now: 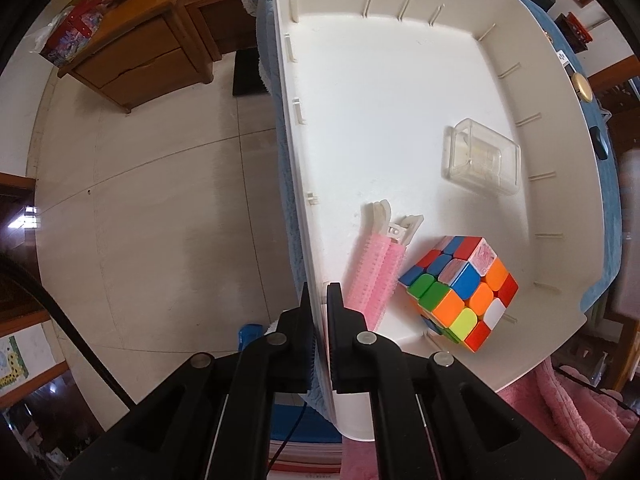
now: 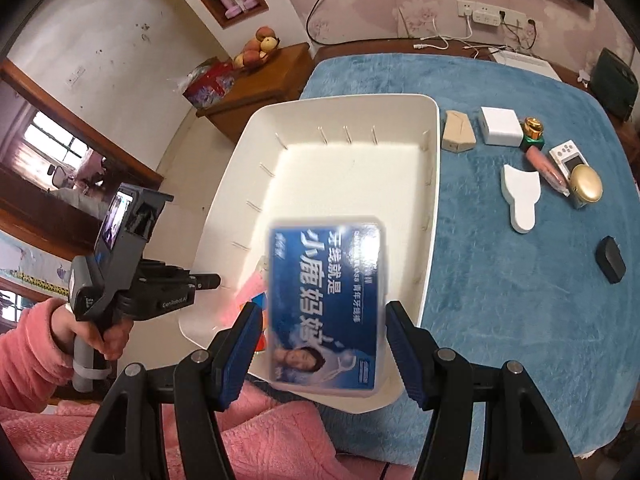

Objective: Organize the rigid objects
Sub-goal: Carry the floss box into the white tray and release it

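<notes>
**A:** Look at the left gripper [image 1: 319, 308] — its jaws are clamped tight on the side wall of the white tray [image 1: 400, 92], one pad outside, one inside, pointing straight down.

**B:** Yes, a hand [image 2: 90, 334] in a fluffy pink sleeve grips its handle. And the right gripper [image 2: 320, 344]?

**A:** Spread about halfway, pinching a blue box [image 2: 326, 304] with white lettering by its two long sides. The box hangs tilted over the tray's near end, blurred.

**B:** What's already inside the tray?

**A:** A colourful puzzle cube [image 1: 460, 290] near the corner, a pink brush-like clip [image 1: 374, 270] just beside it along the wall, and a clear plastic case [image 1: 482, 158] further up, apart from both.

**B:** The tray rests on the blue cloth [image 2: 500, 320]. Plenty lying loose there, to the tray's right.

**A:** I see a beige wedge [image 2: 458, 132], a white square block [image 2: 502, 126], a green bottle with a gold cap [image 2: 534, 134], a white flat paddle shape [image 2: 522, 196], a gold oval compact [image 2: 586, 184], and a small black piece [image 2: 610, 260] well apart from the rest.

**B:** Fruit sits on the wooden cabinet [image 1: 132, 48] beyond.
</notes>
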`<state>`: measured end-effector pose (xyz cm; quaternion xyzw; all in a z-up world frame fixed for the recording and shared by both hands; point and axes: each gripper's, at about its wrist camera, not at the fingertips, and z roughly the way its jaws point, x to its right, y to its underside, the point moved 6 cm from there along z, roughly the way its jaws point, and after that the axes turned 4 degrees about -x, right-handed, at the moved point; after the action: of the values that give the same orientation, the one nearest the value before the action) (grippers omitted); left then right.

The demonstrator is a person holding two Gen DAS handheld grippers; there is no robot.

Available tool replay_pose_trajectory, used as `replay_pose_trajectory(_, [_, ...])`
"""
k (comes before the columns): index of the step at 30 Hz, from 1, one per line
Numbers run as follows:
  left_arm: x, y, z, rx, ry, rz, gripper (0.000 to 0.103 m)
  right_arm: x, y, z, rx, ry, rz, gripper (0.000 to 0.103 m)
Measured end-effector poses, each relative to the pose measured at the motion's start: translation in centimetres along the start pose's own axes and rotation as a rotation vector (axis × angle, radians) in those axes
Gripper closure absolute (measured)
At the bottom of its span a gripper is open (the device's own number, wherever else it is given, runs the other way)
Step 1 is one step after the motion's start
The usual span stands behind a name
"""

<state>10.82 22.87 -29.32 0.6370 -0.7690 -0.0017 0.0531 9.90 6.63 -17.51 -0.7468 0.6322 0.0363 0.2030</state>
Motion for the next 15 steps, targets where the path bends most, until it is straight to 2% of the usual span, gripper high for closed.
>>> replay_pose_trajectory(7, [-0.3, -0.7, -0.2, 0.001, 0.01, -0.026, 0.099, 1.7, -0.2, -1.1, 0.043, 0.022, 0.05, 0.038])
replay_pose_trajectory(15, [-0.8, -1.6, 0.0, 0.006, 0.015, -0.066, 0.099, 6.0, -1.5, -2.7, 0.127, 0.09, 0.107, 0.036])
